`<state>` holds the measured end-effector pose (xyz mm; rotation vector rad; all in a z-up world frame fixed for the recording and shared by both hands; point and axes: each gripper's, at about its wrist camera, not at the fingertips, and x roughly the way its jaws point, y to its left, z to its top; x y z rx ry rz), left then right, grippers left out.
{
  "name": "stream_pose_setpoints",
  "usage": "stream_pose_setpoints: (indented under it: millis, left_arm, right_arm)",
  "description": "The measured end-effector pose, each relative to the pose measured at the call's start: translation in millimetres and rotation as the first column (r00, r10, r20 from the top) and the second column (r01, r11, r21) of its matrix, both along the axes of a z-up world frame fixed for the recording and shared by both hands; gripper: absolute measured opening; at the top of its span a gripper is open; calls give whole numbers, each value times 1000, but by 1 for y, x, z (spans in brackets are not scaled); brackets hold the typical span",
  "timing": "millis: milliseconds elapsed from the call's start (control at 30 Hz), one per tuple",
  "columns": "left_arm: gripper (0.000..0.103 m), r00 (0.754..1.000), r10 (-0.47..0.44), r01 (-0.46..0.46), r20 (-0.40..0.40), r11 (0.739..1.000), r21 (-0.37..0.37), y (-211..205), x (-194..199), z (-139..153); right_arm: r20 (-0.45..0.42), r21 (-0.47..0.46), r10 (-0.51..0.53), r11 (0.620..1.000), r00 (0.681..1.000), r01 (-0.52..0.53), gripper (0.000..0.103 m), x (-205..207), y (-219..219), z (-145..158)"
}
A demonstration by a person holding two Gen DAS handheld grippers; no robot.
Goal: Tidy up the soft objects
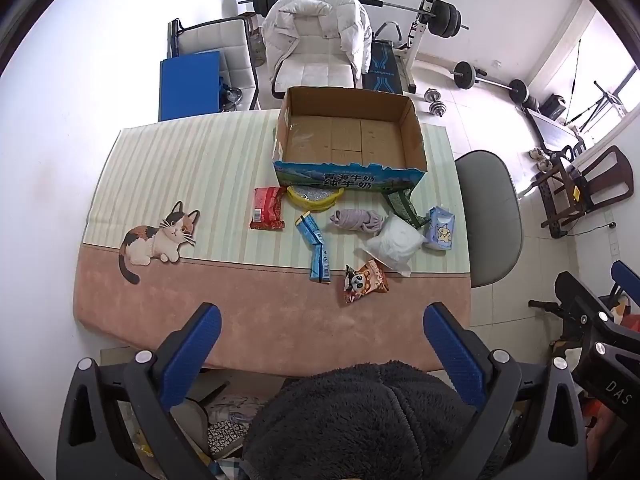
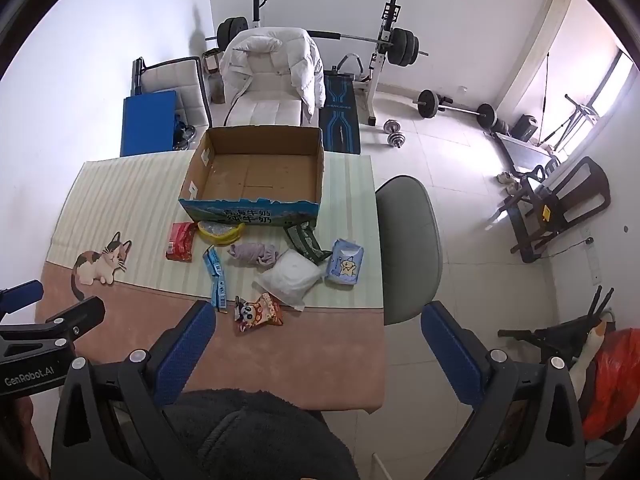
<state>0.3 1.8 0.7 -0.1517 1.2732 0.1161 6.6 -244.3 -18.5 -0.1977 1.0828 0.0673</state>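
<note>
Beside the box (image 1: 348,176), blue packet (image 1: 316,248) lies lengthwise — pointing toward it.

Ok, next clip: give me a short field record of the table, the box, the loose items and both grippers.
surface: striped green and pink cat-print table mat
container: open cardboard milk box, nothing inside
items in front of box: red snack packet, yellow-rimmed round pack, blue strip sachets, grey rolled cloth, white plastic pouch, orange panda snack bag
left gripper: open, empty
right gripper: open, empty
</note>
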Motion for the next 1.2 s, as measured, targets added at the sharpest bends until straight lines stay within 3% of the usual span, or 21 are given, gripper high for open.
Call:
stream_pose_setpoints:
  millis: [1200]
  left_arm:
    - [103, 998, 1, -3, 57, 999, 37, -8, 2, 13]
  right_arm:
    - [7, 20, 2, 1000, 1000, -2, 103, 5, -9, 11]
